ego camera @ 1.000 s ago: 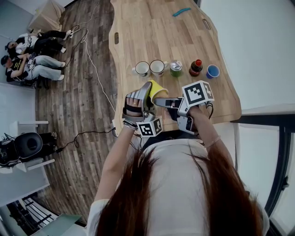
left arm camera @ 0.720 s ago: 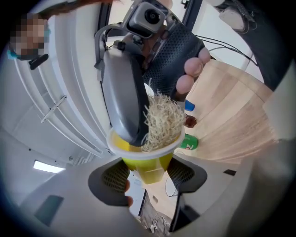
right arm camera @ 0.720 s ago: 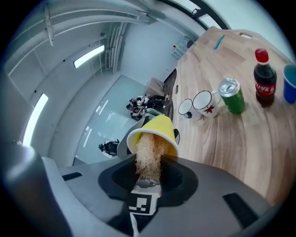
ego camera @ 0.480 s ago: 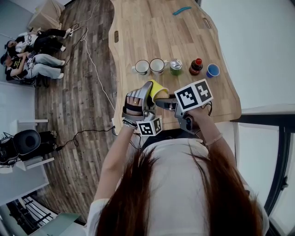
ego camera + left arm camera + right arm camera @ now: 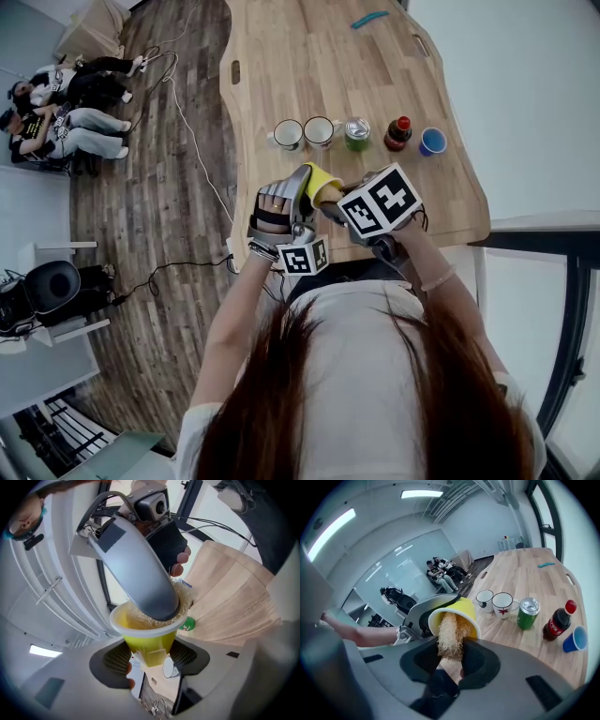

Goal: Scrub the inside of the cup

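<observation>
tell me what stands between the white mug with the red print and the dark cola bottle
A green metal drinks can stands upright between that white mug and the cola bottle, clearest in the right gripper view.

Head view looks steeply down at the table (image 5: 319, 75); both close gripper views share the cup (image 5: 147, 641)

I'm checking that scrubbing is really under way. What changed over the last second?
The right gripper rolled, its marker cube swinging left toward the yellow cup, twisting the scrubber inside it. Nothing was taken or released. The left gripper holds the cup as before; the white mugs and green can on the table haven't moved.
</observation>
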Motion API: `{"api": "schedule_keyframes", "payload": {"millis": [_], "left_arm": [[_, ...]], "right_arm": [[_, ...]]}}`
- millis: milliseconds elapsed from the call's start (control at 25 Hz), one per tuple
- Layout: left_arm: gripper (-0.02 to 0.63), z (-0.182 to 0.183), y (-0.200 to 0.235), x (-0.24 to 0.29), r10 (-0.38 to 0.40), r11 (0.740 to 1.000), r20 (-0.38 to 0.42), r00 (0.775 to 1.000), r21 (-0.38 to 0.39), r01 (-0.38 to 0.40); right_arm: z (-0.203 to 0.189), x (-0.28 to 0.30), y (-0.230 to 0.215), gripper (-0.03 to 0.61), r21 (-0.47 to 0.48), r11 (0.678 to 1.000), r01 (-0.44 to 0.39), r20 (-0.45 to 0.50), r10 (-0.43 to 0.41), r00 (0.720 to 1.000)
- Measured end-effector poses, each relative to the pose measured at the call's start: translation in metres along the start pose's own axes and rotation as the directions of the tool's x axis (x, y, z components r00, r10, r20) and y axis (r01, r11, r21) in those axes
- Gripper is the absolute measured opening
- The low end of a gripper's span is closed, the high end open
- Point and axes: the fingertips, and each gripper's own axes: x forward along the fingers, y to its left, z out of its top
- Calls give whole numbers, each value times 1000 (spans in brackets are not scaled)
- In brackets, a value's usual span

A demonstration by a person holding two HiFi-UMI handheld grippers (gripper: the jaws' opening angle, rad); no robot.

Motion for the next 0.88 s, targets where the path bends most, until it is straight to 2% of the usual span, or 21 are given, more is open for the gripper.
{"api": "schedule_keyframes", "payload": {"millis": [360,640,760,880], "left_arm": [[261,0,-3,-1,-18,1000,3,1000,7,18],[261,-2,-7,-1,-25,1000,9,1000,19,25],[261,-2,-7,0,-24,1000,10,1000,18,23],[261,-2,-6,1,-17,1000,11,1000,17,17]], "right_arm": [[-4,2,-1,114,-177,978,107,-56,-118,991],[-4,4,-2,114,-356,914,193,-91,-240,967],[-5,5,-3,114,-373,905,205,-91,-256,963],[-4,4,-4,114,-349,916,199,-83,-241,967]]}}
